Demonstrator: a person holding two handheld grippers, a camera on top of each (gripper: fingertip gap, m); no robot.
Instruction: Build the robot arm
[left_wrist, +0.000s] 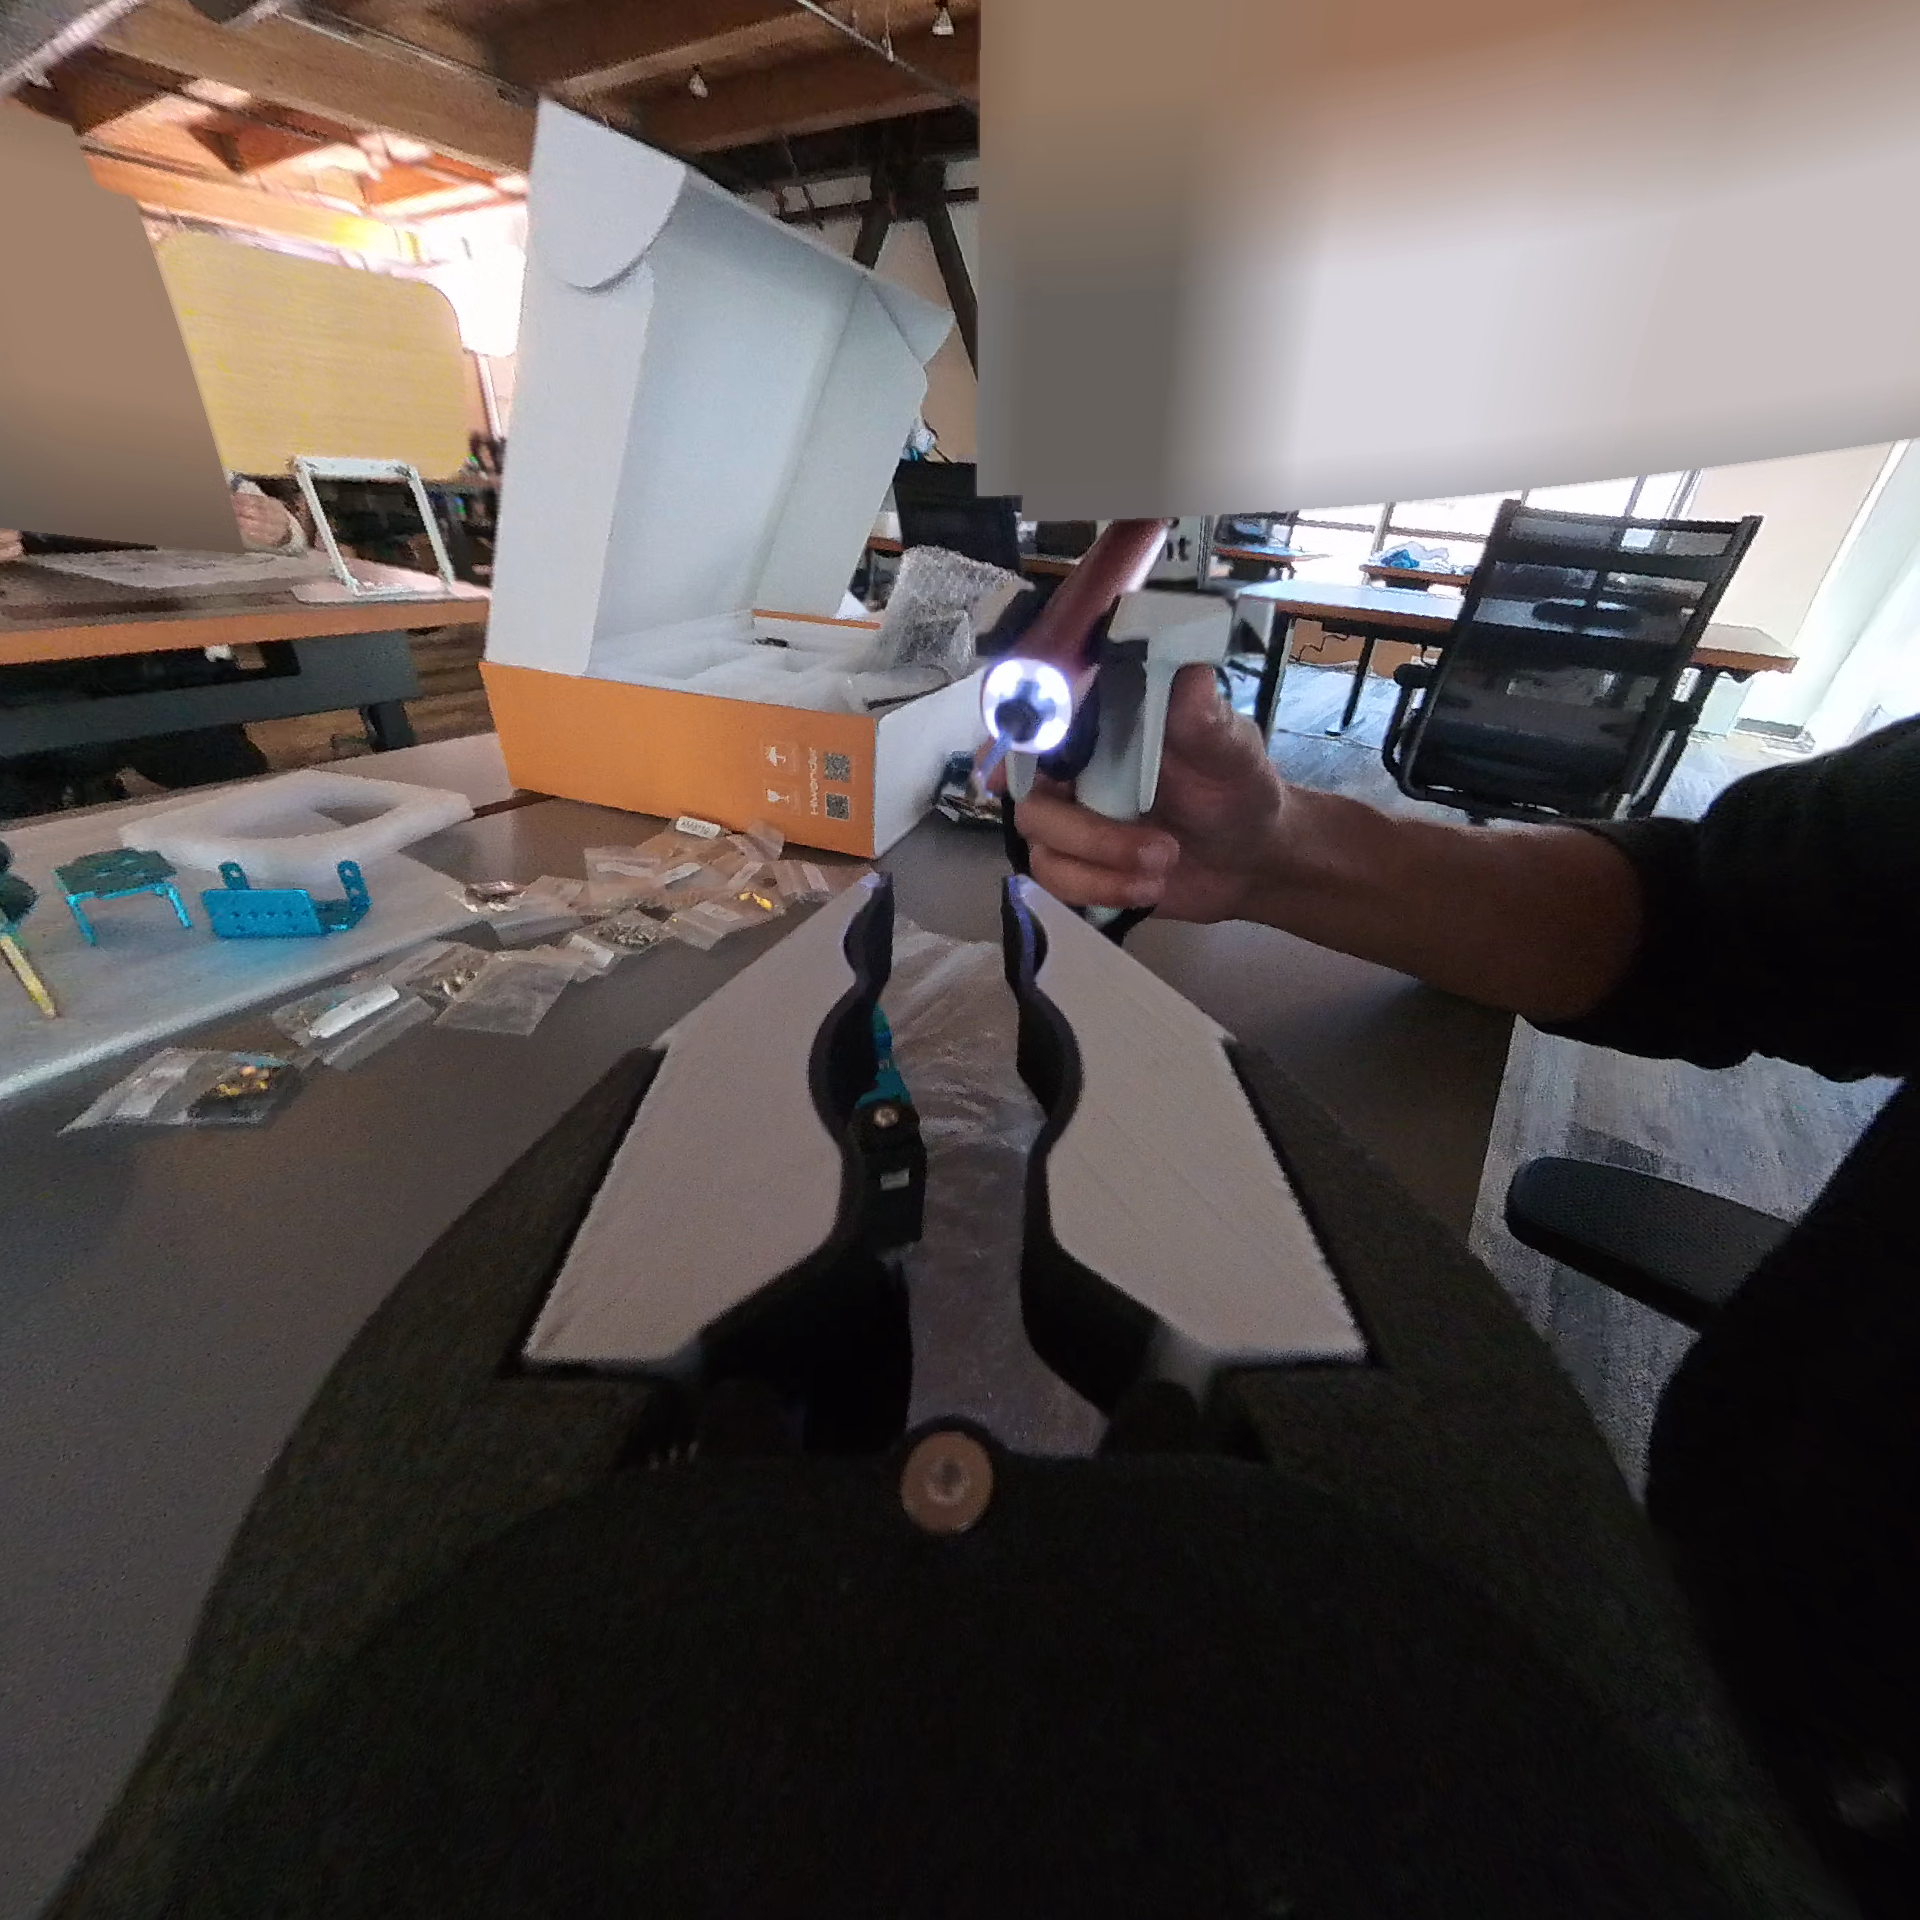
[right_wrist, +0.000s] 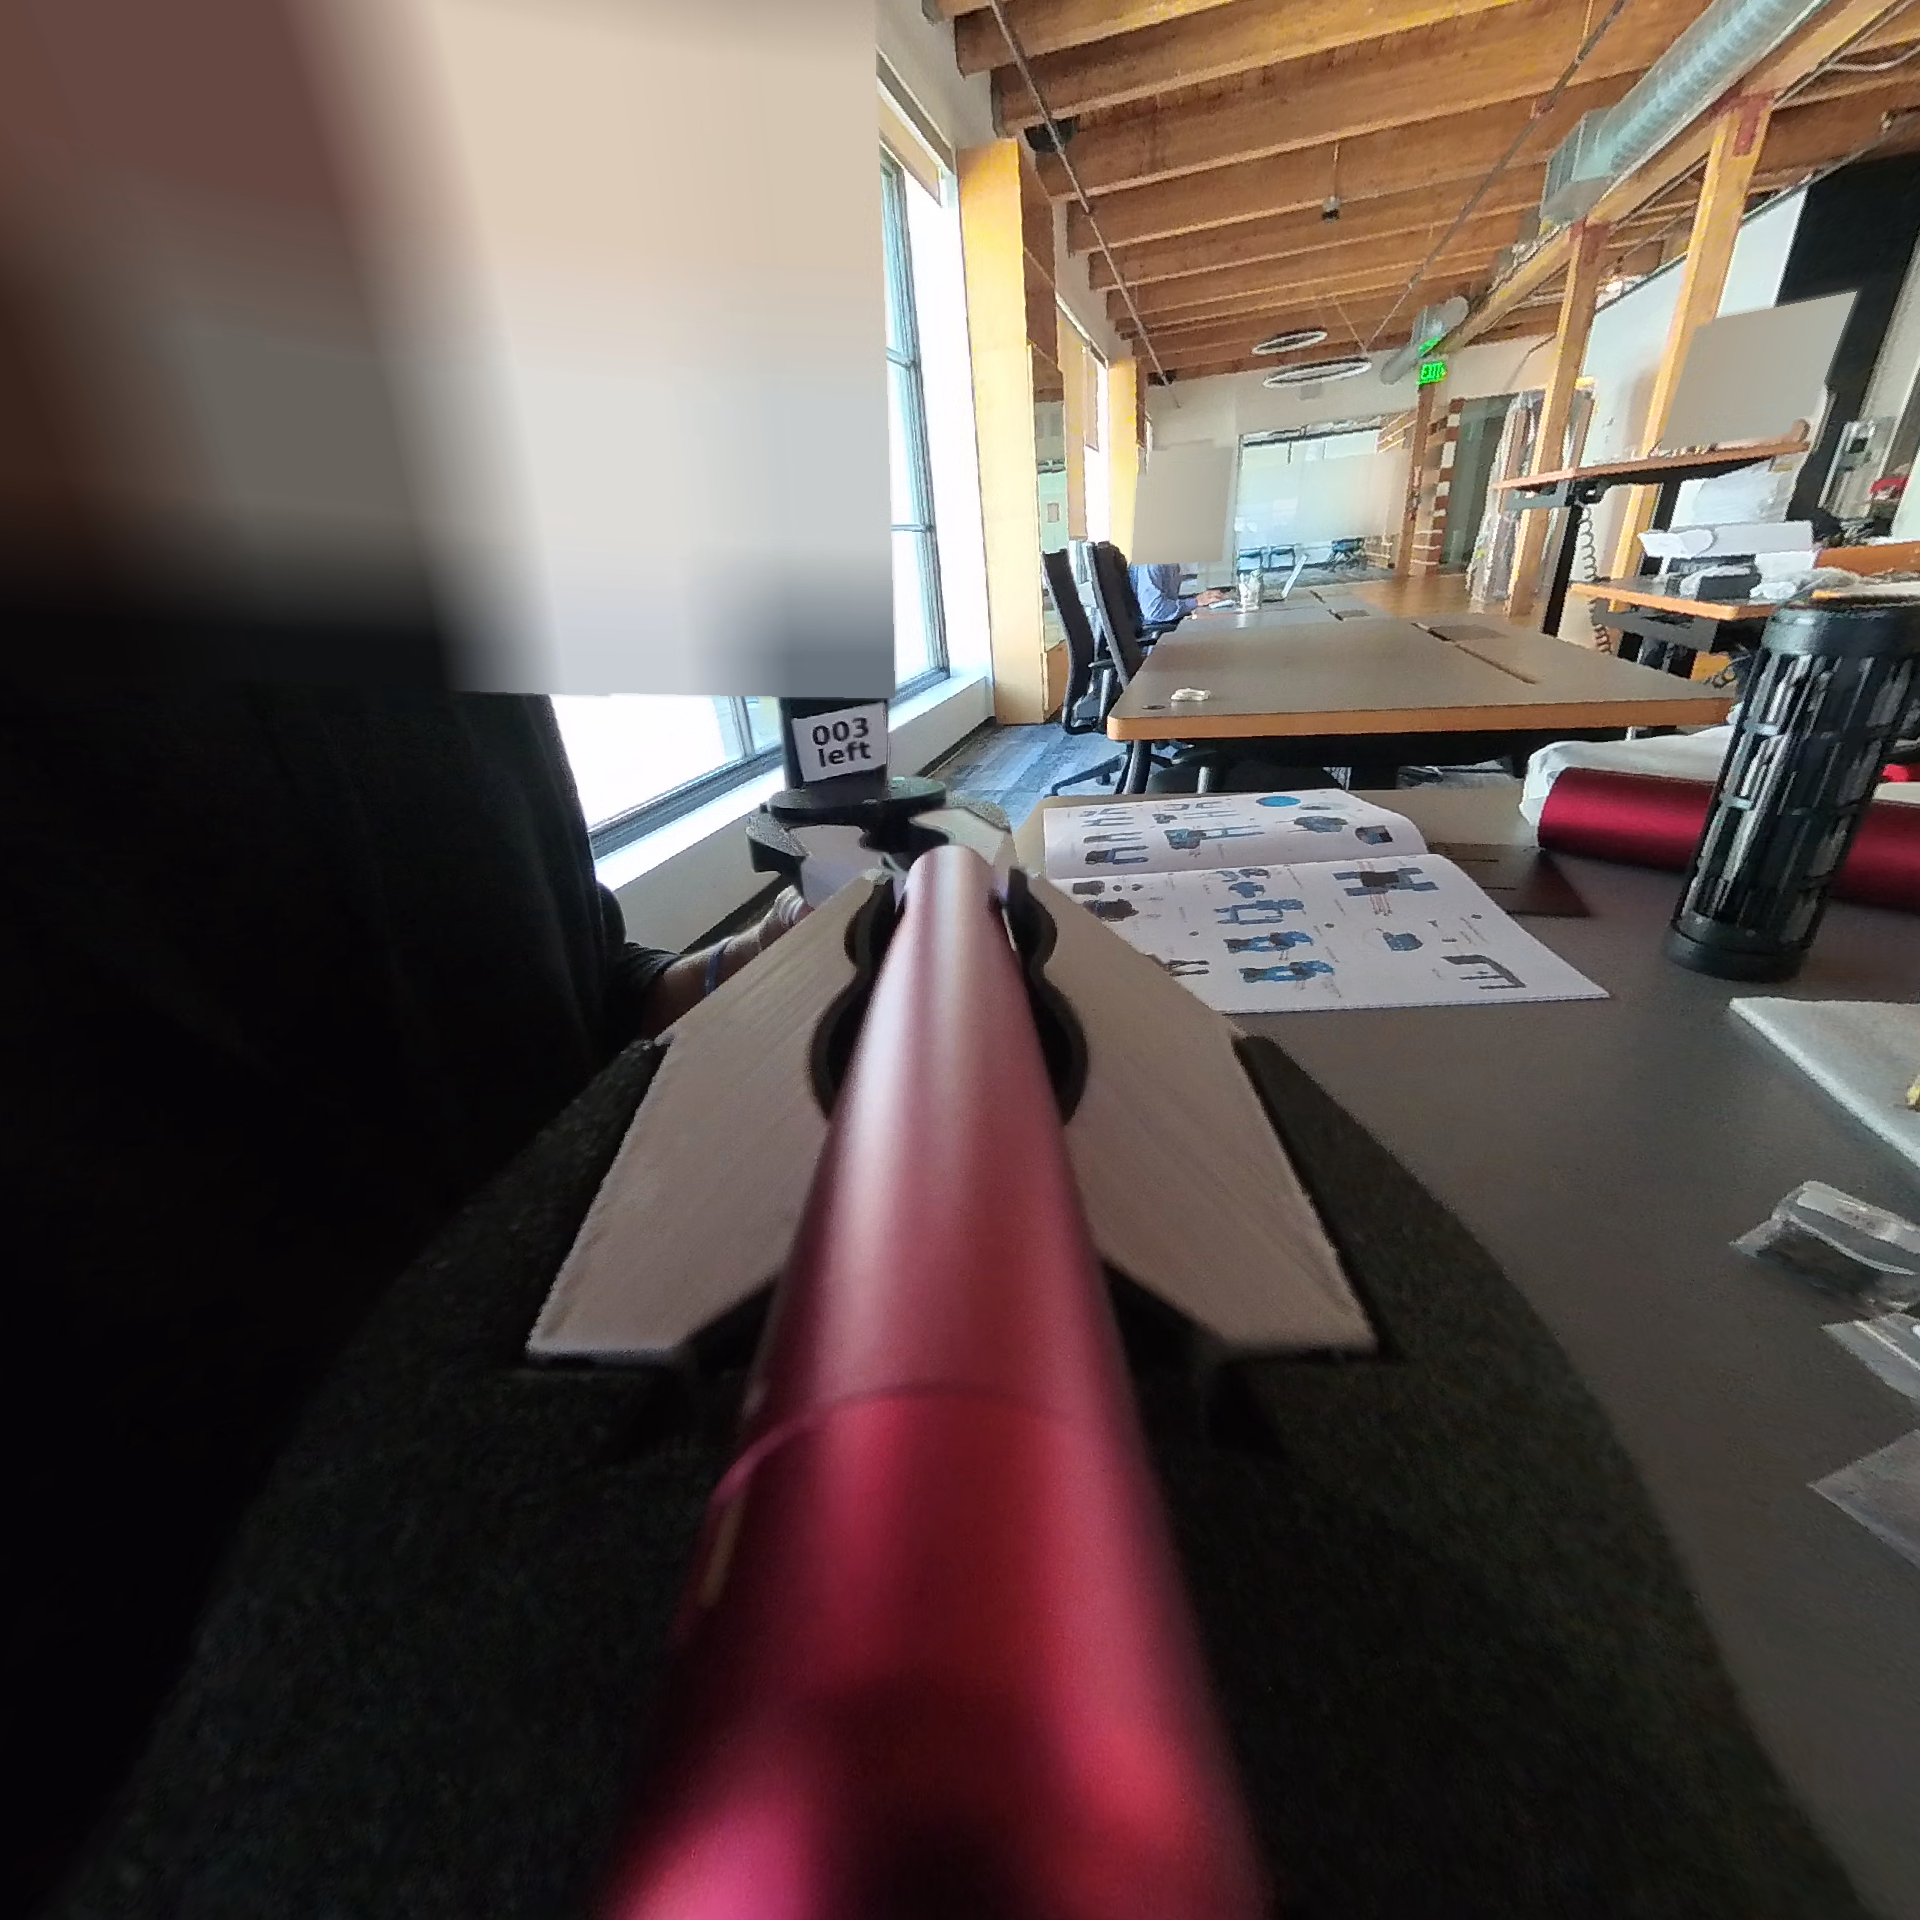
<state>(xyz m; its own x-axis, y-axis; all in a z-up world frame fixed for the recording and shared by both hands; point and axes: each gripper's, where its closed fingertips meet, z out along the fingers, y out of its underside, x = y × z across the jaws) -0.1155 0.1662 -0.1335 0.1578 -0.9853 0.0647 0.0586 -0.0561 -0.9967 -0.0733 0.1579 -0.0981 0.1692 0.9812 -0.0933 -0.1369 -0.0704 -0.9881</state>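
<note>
Two tongs, right (right_wrist: 951, 894) clamping one red screwdriver (right_wrist: 935, 1299), left (left_wrist: 945, 894) gripping one black-teal part (left_wrist: 886, 1132)

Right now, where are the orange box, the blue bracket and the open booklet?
orange box (left_wrist: 665, 753), left wrist view, orange front wall.
blue bracket (left_wrist: 272, 910), left wrist view, perforated face.
open booklet (right_wrist: 1340, 925), right wrist view, near page.
</note>
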